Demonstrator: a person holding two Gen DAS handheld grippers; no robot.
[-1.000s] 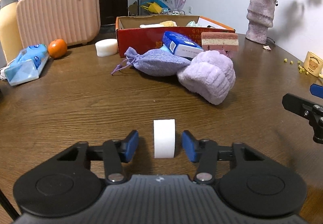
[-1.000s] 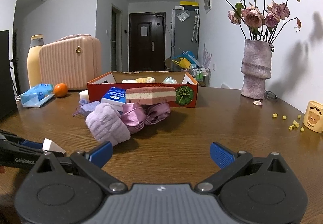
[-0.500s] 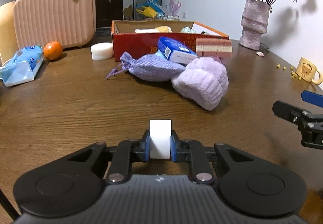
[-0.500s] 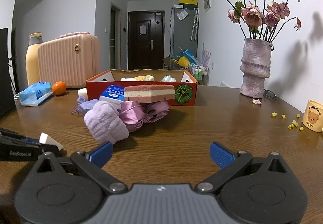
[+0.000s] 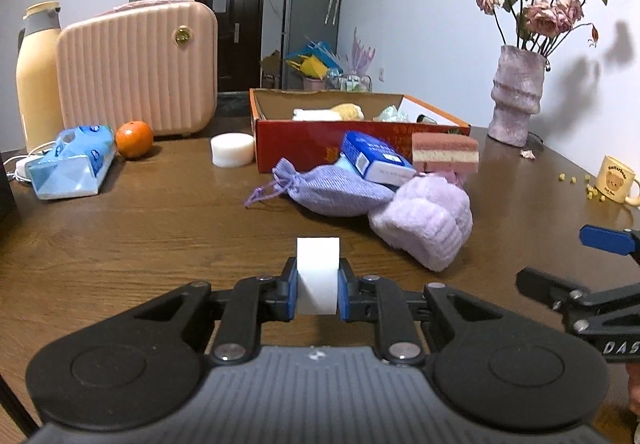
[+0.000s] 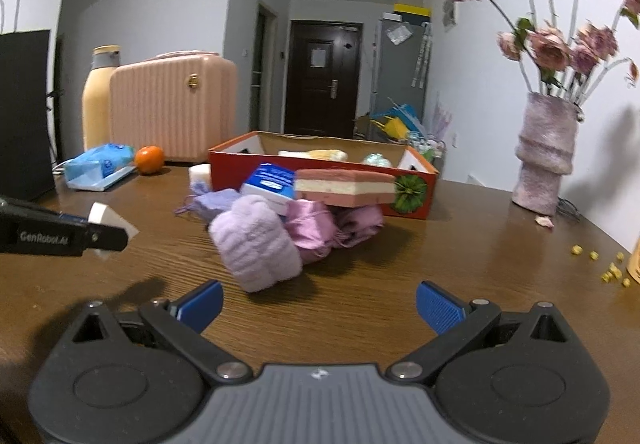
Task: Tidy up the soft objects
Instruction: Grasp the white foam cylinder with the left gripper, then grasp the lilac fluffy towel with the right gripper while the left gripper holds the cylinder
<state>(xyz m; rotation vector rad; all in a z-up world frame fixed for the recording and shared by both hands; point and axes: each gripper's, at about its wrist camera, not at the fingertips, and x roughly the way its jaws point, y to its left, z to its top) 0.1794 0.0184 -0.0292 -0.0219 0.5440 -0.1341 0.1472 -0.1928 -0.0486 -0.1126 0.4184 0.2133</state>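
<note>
My left gripper (image 5: 318,294) is shut on a white sponge block (image 5: 317,274), held a little above the brown table; from the right wrist view the block (image 6: 109,216) sticks out at the far left. My right gripper (image 6: 319,304) stands open over bare wood with nothing between its fingers. Ahead lies a pile: a fluffy lilac towel (image 5: 424,230), a lilac drawstring pouch (image 5: 332,188), a blue box (image 5: 376,160), a pink-and-cream layered sponge (image 5: 445,153) and pink satin cloth (image 6: 320,228). Behind it stands a red cardboard box (image 5: 304,142) holding several soft items.
A round white sponge (image 5: 232,149) sits left of the red box. A tissue pack (image 5: 72,168), an orange (image 5: 134,138), a pink case (image 5: 138,66) and a yellow bottle (image 5: 36,72) stand at the back left. A vase (image 5: 518,96) and a bear mug (image 5: 616,184) stand on the right.
My left gripper closed on the white block and lifted it slightly. The right gripper drifted sideways and stayed open.
</note>
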